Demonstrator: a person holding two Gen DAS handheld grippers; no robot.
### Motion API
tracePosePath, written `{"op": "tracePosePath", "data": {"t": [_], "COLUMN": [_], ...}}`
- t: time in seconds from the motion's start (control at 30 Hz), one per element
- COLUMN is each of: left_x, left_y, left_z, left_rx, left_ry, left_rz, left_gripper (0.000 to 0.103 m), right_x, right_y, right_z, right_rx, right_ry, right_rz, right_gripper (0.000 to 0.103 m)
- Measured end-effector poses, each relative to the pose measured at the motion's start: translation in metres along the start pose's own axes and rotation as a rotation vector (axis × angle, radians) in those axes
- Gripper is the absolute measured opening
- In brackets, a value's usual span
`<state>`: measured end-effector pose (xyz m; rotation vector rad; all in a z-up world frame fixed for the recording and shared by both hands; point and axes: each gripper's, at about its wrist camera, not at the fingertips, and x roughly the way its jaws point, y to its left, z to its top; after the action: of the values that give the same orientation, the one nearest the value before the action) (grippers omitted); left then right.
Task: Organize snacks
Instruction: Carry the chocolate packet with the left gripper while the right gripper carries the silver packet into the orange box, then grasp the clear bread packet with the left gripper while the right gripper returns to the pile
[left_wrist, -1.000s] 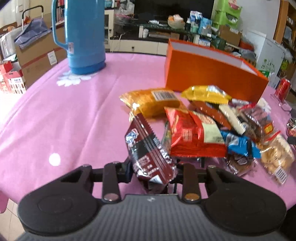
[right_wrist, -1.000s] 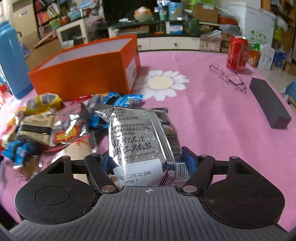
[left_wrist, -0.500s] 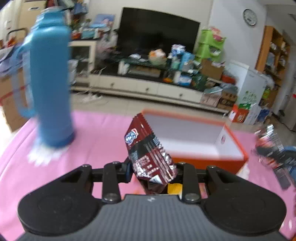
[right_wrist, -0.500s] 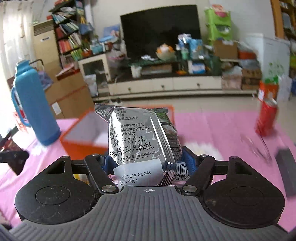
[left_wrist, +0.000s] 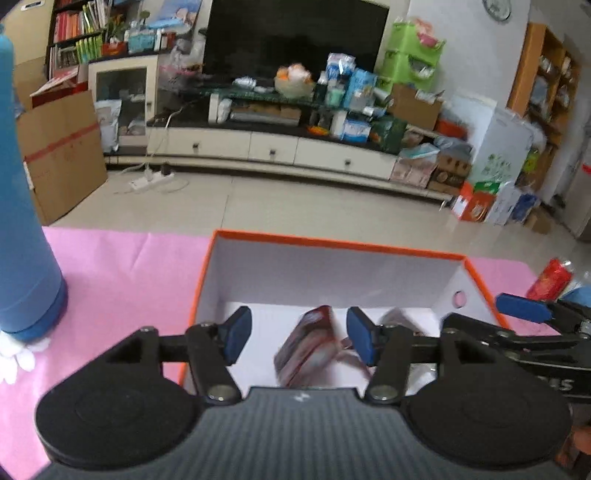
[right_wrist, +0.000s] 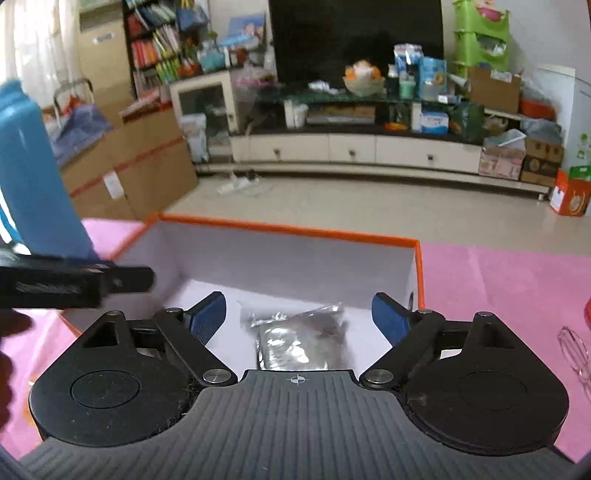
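Both grippers hang over an orange box (left_wrist: 325, 242) with a white inside, which stands on a pink tablecloth (left_wrist: 122, 280). The left gripper (left_wrist: 299, 334) has its blue-padded fingers (left_wrist: 236, 332) spread wide, with nothing between them. Below the gap a dark red snack packet (left_wrist: 306, 345) shows against the white floor of the box; it is smeared by blur, so whether it lies on the floor or is in the air cannot be told. The right gripper (right_wrist: 299, 319) is also wide open and grips nothing. Under it a silver snack packet (right_wrist: 295, 339) lies flat on the floor of the box (right_wrist: 288, 230), near the wall on the right-hand side, apart from both pads. In the left wrist view the other gripper (left_wrist: 524, 308) reaches in from the right, above the box's right rim. In the right wrist view a black finger of the other gripper (right_wrist: 74, 282) crosses in from the left, over the box's left rim. A tall blue flask (left_wrist: 22, 221) stands on the cloth to the left of the box, well apart from it. A red can (left_wrist: 550, 273) stands on the cloth beyond the box's right side, and a pair of glasses (right_wrist: 574, 350) lies on the cloth at the right edge of the right wrist view.
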<state>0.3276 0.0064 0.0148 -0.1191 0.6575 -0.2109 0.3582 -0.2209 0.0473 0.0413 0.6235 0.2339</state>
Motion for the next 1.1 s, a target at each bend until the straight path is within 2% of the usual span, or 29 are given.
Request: {"op": "tracePosePath", "data": {"t": [0.03, 0.13, 0.33, 0.47, 0.53, 0.6, 0.7, 0.83, 0.93, 0.97, 1.1], "left_x": [-0.011, -0.047, -0.103, -0.131, -0.143, -0.153, -0.153, -0.145, -0.139, -0.134, -0.106], "left_y": [0.000, 0.003, 0.003, -0.005, -0.006, -0.008, -0.017, -0.045, -0.072, -0.085, -0.131], "left_z": [-0.004, -0.021, -0.085, -0.138, -0.162, -0.179, -0.191, -0.188, -0.189, -0.192, -0.203], "left_rx": [0.008, 0.015, 0.021, 0.052, 0.027, -0.017, -0.058, -0.005, 0.060, 0.117, 0.396], "left_ry": [-0.024, -0.062, -0.024, 0.014, 0.035, 0.043, 0.073, 0.080, 0.111, 0.133, 0.181], "left_rz": [0.004, 0.001, 0.018, 0.078, 0.109, 0.096, 0.037, 0.010, -0.122, -0.163, -0.235], "left_gripper": [0.060, 0.063, 0.065, 0.066, 0.066, 0.066, 0.066, 0.066, 0.066, 0.067, 0.069], "right_x": [-0.011, -0.053, -0.130, -0.155, -0.161, -0.166, -0.175, -0.173, -0.180, -0.184, -0.190], "right_y": [-0.001, -0.004, -0.021, -0.036, -0.043, -0.048, -0.053, -0.069, -0.078, -0.082, -0.102], "right_z": [-0.003, -0.018, -0.083, -0.142, -0.169, -0.182, -0.185, -0.194, -0.201, -0.202, -0.210], "right_rx": [0.003, 0.009, 0.133, 0.305, 0.389, 0.421, 0.390, 0.423, 0.448, 0.466, 0.568], "right_ry": [-0.018, -0.076, -0.082, -0.036, -0.008, 0.030, 0.017, 0.076, 0.078, 0.066, 0.053], "right_rz": [0.006, 0.004, -0.013, -0.030, -0.022, -0.008, -0.011, -0.060, -0.073, -0.074, -0.082], "right_gripper": [0.084, 0.091, 0.092, 0.092, 0.091, 0.091, 0.092, 0.091, 0.091, 0.091, 0.092]}}
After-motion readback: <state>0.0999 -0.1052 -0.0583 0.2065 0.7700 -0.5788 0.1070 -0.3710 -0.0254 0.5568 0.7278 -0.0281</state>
